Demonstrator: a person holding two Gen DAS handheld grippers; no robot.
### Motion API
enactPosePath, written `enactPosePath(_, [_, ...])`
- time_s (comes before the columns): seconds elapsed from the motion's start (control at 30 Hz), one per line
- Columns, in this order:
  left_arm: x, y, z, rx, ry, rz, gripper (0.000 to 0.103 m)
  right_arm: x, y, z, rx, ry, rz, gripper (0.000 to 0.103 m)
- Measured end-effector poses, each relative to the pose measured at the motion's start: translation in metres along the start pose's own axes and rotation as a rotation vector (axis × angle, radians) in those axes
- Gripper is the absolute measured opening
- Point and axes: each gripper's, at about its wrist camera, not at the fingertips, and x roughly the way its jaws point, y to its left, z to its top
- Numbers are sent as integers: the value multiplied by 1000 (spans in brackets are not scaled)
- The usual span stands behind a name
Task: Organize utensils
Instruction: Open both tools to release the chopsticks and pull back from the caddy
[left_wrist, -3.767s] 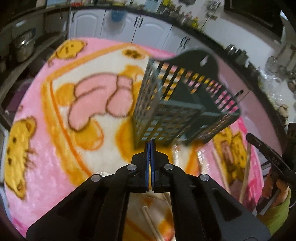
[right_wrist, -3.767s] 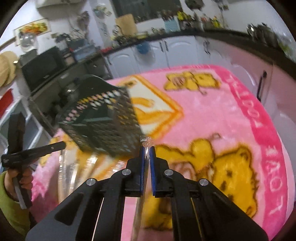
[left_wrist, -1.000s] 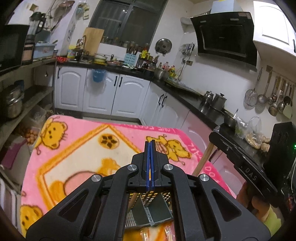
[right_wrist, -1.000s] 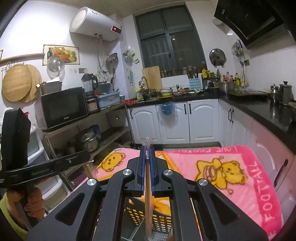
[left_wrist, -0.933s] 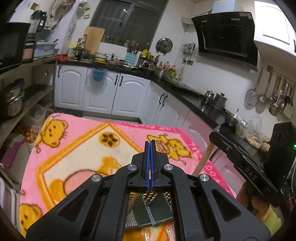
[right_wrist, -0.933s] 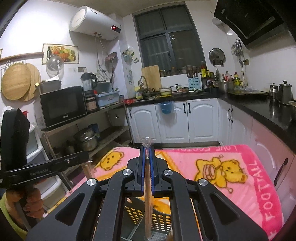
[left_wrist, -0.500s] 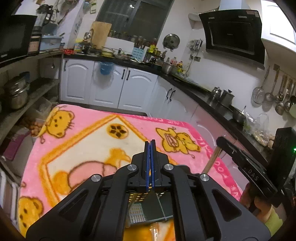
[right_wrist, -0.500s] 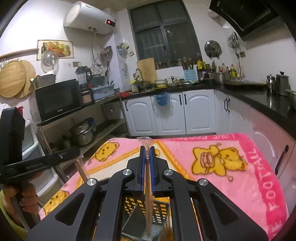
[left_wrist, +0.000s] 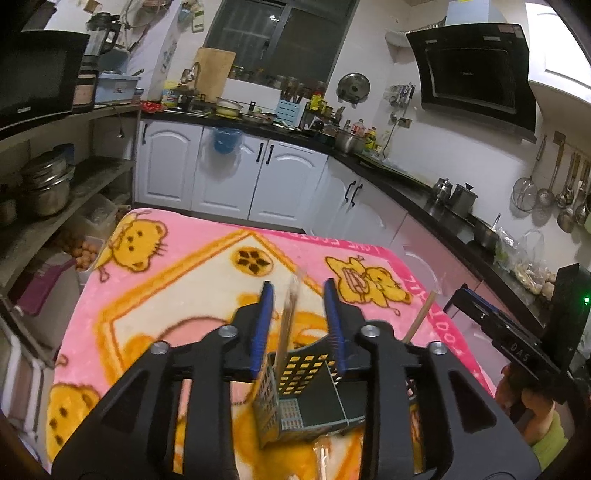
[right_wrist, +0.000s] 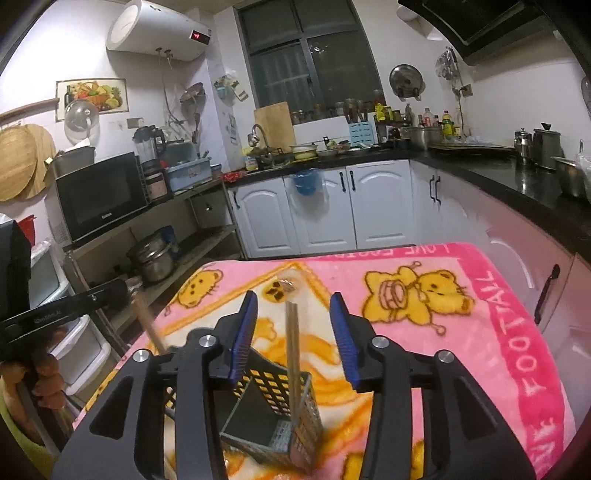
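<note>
both claws, shut a second ago, are opening: left claw (left_wrist: 298, 325) is releasing wrapped chopsticks (left_wrist: 287, 325) into the caddy (left_wrist: 306, 398); right claw (right_wrist: 293, 336) is freeing wooden chopsticks (right_wrist: 292, 350).

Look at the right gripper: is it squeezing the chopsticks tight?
No, the right gripper has its blue pads spread apart and opening, and the chopsticks stand free between them in the basket.

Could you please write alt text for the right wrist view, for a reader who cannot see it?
The right tongs, black with blue pads, are opening around a pair of wooden chopsticks standing in a dark perforated plastic utensil basket, pads clear of them. The basket sits on a pink cartoon-bear blanket, with white kitchen cabinets behind.
</note>
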Motion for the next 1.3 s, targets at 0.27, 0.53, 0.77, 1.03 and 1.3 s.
enactPosePath(0.27, [-14,4,-9,-6,-13,16,60,-12,-2,-14,-23,40,-25,52])
enactPosePath(0.53, [-35,-1,-30,31,-28,59,84,-30,0,-32,-42,56,-29,59])
enactPosePath(0.77, [-51,-8,-51,63,-40,79,92,-46,5,-47,-62,65,-26,65])
enactPosePath(1.03, [-62,-15,-72,83,-35,94,92,-65,14,-61,-90,71,-25,68])
enactPosePath(1.3, [-66,-22,-89,92,-9,89,92,-76,19,-78,-102,91,-17,69])
